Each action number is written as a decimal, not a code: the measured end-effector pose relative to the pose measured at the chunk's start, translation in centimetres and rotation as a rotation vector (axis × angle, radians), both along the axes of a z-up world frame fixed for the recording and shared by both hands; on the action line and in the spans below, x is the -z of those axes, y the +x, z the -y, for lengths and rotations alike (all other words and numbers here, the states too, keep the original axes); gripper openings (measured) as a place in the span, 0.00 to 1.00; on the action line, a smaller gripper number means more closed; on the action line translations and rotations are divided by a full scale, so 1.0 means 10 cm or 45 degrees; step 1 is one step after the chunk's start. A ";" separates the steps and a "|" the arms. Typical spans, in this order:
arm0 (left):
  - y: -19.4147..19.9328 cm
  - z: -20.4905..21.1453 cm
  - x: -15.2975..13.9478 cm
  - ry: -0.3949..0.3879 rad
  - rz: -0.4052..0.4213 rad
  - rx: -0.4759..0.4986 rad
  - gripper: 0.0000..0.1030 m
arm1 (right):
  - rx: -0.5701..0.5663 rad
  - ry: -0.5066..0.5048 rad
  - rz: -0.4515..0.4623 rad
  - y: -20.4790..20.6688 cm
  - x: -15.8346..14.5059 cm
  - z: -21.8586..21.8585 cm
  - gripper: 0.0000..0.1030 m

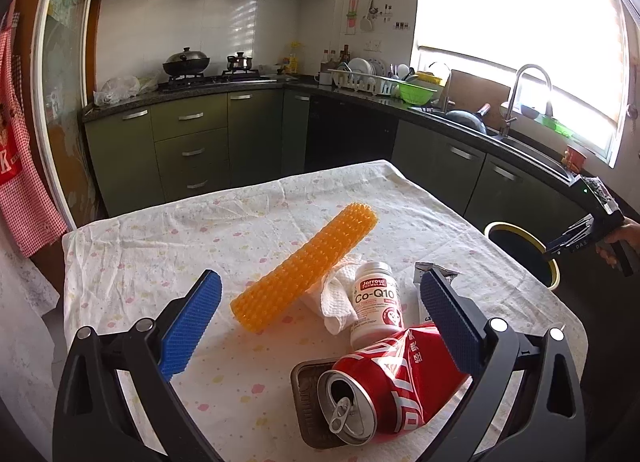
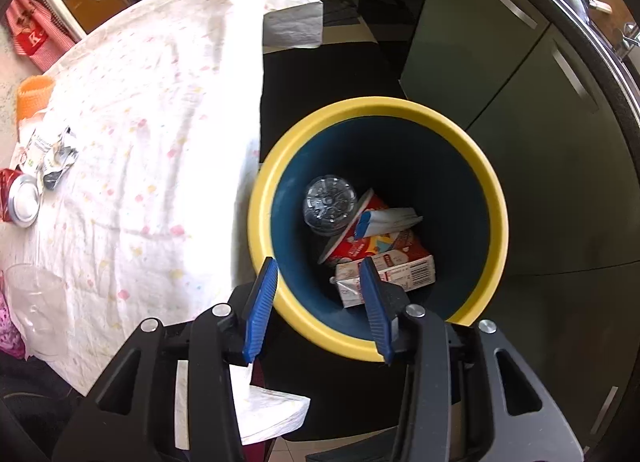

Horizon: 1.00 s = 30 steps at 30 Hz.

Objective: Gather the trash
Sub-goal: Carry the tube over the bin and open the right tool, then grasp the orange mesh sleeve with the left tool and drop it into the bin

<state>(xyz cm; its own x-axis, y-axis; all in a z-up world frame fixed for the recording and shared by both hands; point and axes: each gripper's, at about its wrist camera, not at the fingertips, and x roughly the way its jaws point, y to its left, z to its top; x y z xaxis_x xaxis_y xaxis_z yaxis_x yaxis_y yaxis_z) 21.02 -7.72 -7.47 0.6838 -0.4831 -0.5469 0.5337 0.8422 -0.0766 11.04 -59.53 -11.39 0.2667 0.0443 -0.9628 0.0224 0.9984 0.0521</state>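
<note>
My left gripper (image 1: 320, 302) is open and empty above the table, its right finger just over a crushed red soda can (image 1: 384, 382) that lies on a flat tin (image 1: 304, 402). Beyond it lie a white Co-Q10 pill bottle (image 1: 374, 302), a crumpled paper towel (image 1: 336, 298), an orange spiky roller (image 1: 304, 266) and a torn foil wrapper (image 1: 434, 268). My right gripper (image 2: 320, 294) is open and empty over the yellow-rimmed blue trash bin (image 2: 280, 166). Inside the bin are a clear plastic bottle (image 2: 330, 200), a carton (image 2: 400, 270) and wrappers.
The table (image 1: 160, 246) has a white patterned cloth. The bin (image 1: 520, 234) stands off its right edge, with the other gripper (image 1: 592, 230) above it. A clear plastic cup (image 2: 36, 310) sits at the table's near edge. Green cabinets and a sink counter run behind.
</note>
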 end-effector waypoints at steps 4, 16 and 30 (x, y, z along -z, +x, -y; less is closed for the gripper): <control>0.13 0.15 -0.11 0.153 0.019 0.087 0.95 | -0.015 0.015 0.023 -0.01 -0.03 -0.05 0.42; 0.65 0.86 -0.05 0.398 -0.111 0.301 0.72 | -0.048 0.055 0.023 0.01 0.03 -0.17 0.42; 0.92 0.96 0.13 0.514 -0.150 0.293 0.15 | -0.062 0.076 0.025 0.03 0.10 -0.20 0.42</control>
